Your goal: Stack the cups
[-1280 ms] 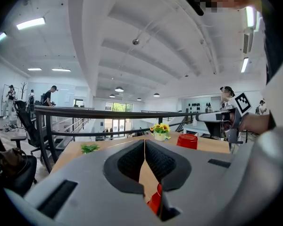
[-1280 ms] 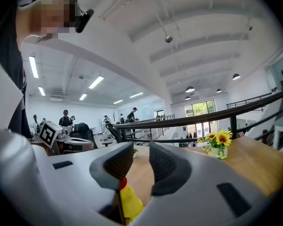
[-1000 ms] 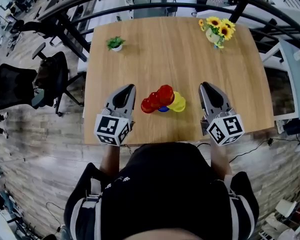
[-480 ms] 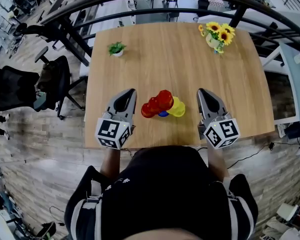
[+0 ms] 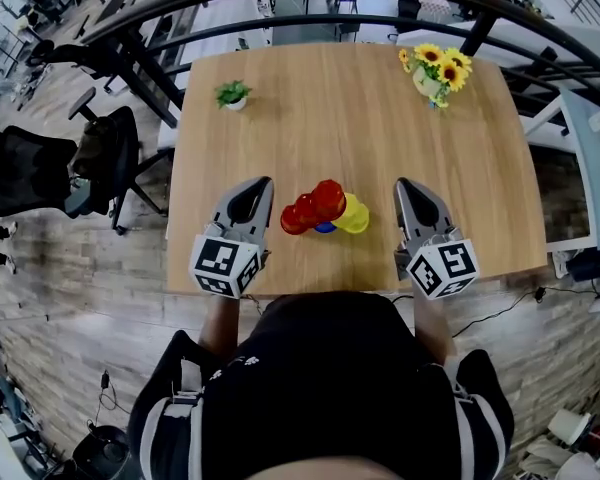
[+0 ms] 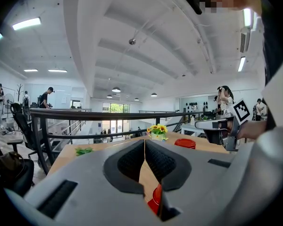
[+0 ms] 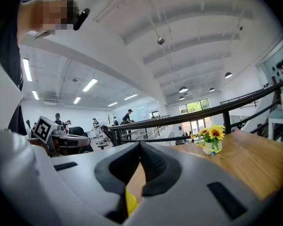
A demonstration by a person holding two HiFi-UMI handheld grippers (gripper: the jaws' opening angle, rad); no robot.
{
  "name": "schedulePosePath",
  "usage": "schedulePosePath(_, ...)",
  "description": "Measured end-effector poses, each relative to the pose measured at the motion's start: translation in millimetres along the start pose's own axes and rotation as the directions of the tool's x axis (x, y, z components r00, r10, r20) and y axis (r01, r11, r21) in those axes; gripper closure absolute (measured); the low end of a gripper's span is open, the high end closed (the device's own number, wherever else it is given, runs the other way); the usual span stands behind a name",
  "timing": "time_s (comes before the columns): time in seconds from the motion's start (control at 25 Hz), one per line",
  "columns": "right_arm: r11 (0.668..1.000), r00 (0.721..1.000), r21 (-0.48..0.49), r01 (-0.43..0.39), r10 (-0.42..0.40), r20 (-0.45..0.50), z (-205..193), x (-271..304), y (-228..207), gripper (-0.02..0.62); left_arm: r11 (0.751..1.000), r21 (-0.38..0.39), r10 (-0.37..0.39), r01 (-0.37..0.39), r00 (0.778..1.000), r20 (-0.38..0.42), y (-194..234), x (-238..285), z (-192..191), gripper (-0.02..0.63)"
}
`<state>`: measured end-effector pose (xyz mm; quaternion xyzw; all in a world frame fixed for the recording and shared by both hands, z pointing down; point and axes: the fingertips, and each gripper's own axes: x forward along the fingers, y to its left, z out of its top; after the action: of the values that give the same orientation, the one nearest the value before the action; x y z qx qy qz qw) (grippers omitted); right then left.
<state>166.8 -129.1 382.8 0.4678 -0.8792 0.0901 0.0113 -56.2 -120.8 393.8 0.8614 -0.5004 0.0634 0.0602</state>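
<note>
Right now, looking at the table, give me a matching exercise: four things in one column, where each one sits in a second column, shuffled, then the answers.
Things
1. potted plant
2. sunflowers
3. red cups
4. yellow cup

Places
A. far right corner of the table
B. in the cluster, on the side toward the right gripper
C. far left part of the table
D. in the cluster, on the side toward the left gripper

Pairs: 1-C, 2-A, 3-D, 4-B
</note>
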Motion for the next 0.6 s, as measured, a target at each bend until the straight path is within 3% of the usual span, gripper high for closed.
schedulePosePath(0.6, 1.000, 1.000, 0.001, -0.001, 0.001, 0.004, -1.4, 1.8, -0.4, 0.592, 1.000, 0.000, 0.011, -0.011, 1.000, -0.002, 0.7, -1.7, -0.2, 0.592)
